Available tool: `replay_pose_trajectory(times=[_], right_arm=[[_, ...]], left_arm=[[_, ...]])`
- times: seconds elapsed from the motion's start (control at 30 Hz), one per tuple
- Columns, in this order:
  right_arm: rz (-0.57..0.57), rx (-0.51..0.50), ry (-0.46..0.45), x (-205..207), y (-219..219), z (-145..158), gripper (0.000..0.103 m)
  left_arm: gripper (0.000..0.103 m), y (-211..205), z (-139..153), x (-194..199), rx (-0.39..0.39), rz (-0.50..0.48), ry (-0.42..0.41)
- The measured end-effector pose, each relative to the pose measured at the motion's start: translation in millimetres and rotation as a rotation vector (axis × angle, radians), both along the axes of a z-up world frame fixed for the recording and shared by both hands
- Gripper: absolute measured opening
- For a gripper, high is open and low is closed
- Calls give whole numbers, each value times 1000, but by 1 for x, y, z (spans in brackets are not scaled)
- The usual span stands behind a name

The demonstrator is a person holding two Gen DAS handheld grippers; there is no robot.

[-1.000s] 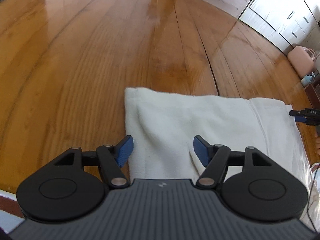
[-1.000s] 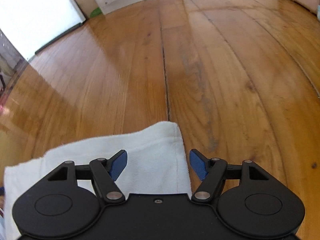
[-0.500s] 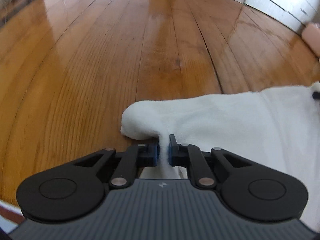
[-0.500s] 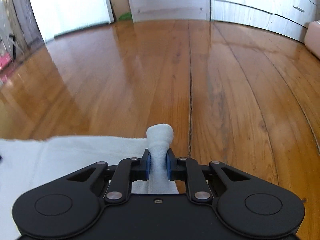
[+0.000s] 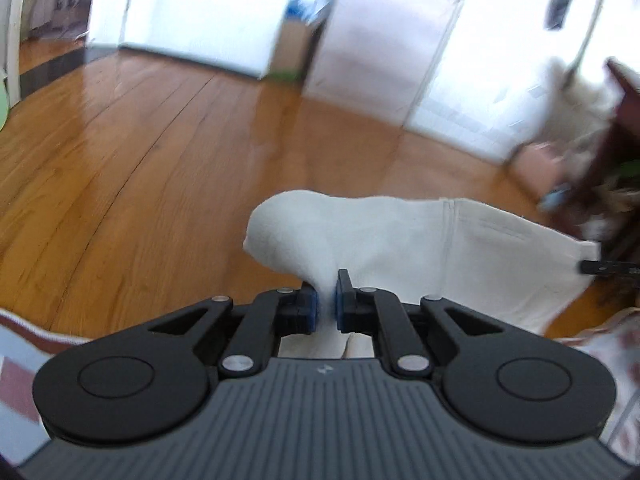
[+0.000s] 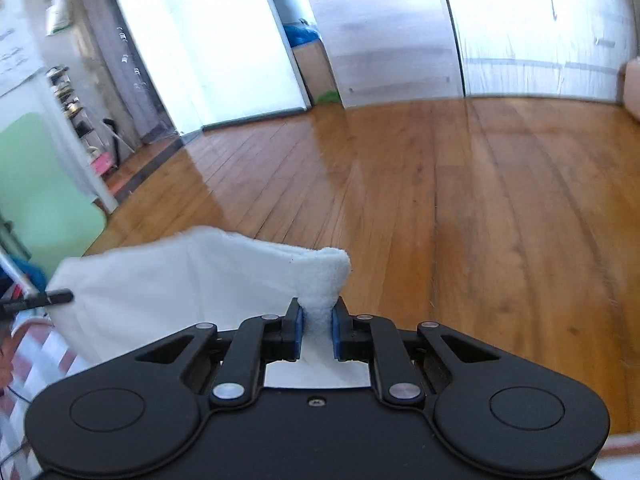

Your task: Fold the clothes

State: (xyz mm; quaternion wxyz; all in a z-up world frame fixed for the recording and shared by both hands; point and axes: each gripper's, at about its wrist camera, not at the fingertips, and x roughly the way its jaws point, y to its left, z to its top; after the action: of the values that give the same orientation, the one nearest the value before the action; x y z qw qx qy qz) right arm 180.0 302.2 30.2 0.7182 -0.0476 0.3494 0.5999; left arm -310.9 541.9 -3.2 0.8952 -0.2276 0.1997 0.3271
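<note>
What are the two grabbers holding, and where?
Both hold one white fluffy towel: left gripper and right gripper each pinch an end of its top edge.

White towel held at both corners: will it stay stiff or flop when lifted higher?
Probably floppy: the towel bunches where the left tongs pinch it and sags between the corners. Likely light, since the right tongs carry their corner on a small pinch. Its fuzzy pile suggests little slipping.

Blown-out daylight from the far doorways (image 6: 240, 40), glare across the wooden floor (image 6: 460, 208), motion-blurred, fisheye-bent edges.
</note>
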Motion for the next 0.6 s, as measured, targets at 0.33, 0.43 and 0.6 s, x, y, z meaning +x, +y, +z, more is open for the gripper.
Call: replay_pose_trajectory(times=[0.33, 0.43, 0.6], right_arm=[[-224, 122, 73, -89, -280, -66, 30], [-351, 58, 245, -111, -302, -127, 41], [-418, 22, 540, -103, -310, -165, 47]], left_arm=[[11, -175, -74, -117, -116, -59, -100], [12, -205, -112, -120, -204, -10, -39], [20, -186, -134, -137, -329, 47, -80]])
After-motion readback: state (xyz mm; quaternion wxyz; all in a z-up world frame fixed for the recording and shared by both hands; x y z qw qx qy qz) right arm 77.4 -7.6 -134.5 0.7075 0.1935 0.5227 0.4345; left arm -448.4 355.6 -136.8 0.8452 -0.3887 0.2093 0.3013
